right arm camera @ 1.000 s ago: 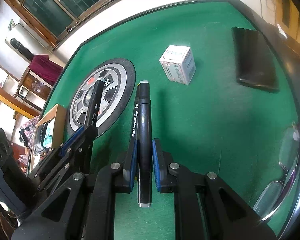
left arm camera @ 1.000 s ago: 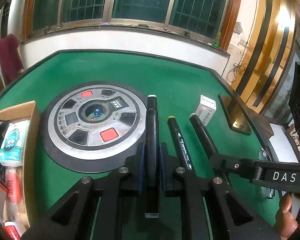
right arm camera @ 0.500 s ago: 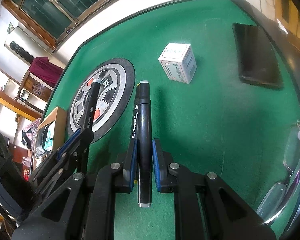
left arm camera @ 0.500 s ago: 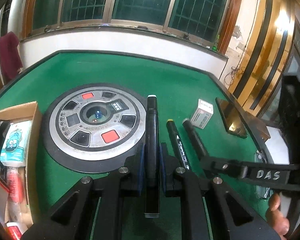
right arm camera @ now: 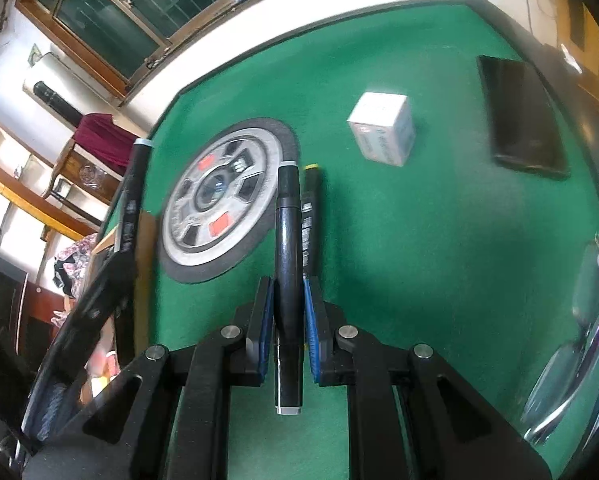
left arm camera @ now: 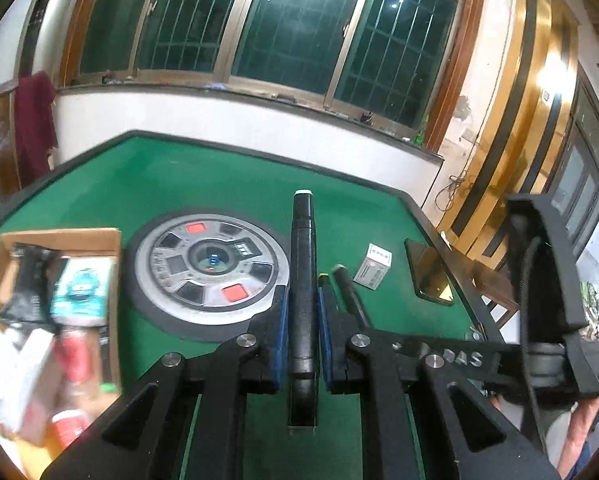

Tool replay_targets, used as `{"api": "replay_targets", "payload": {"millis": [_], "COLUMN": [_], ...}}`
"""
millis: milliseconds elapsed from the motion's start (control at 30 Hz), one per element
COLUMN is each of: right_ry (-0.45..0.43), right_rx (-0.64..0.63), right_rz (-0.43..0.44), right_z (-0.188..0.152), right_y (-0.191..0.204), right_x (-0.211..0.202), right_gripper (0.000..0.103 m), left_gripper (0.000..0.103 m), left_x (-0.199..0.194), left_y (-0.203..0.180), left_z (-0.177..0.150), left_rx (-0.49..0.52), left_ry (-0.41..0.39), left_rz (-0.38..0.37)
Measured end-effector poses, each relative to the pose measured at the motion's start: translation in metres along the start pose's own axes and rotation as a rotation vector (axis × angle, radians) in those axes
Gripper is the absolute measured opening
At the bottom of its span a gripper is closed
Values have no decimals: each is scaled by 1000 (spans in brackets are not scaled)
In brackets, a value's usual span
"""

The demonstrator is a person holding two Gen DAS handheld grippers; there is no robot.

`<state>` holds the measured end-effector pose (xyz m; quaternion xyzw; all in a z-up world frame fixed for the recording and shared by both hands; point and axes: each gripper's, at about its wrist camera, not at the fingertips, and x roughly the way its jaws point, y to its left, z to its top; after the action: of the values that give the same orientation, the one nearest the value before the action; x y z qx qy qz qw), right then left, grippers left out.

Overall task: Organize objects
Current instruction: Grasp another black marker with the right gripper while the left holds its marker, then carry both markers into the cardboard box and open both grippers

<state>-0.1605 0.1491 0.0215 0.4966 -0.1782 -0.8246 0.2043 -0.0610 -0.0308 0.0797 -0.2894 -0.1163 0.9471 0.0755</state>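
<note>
A black marker (left arm camera: 302, 276) is clamped in the left tool (left arm camera: 302, 332), another marker (right arm camera: 287, 256) in the right tool (right arm camera: 286, 320). Beside the cardboard box (left arm camera: 65, 236), neither is stowed; a yellow-tipped marker (right arm camera: 309, 208) remains on the worktop (right arm camera: 459, 240).

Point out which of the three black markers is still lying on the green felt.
The yellow-capped marker, lying free on the felt. The white-capped marker is clamped in the left tongs, the grey-capped marker in the right tongs.
</note>
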Motion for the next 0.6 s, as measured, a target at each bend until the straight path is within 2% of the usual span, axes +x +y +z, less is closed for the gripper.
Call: {"api": "replay_targets", "payload": {"millis": [100,300,433,600], "right_ry": [7,53,80,104], "right_rx": [-12,-77,-163,-250], "right_rz": [44,119,140,149], "right_z": [-10,-28,-33,-37], "right_y": [19,76,126,184], "right_x": [-1,14,28,54], "right_gripper": [12,12,12,13], "left_gripper": [11,11,12,12], "left_x": [-24,-72,-96,-97], "left_y": [12,59,109,177], "left_z": [-4,-6,-7,-15], "left_rx": [-6,-63,-123,-228], "left_ry": [-21,-81,-108,-76], "left_rz": [16,73,135,220]}}
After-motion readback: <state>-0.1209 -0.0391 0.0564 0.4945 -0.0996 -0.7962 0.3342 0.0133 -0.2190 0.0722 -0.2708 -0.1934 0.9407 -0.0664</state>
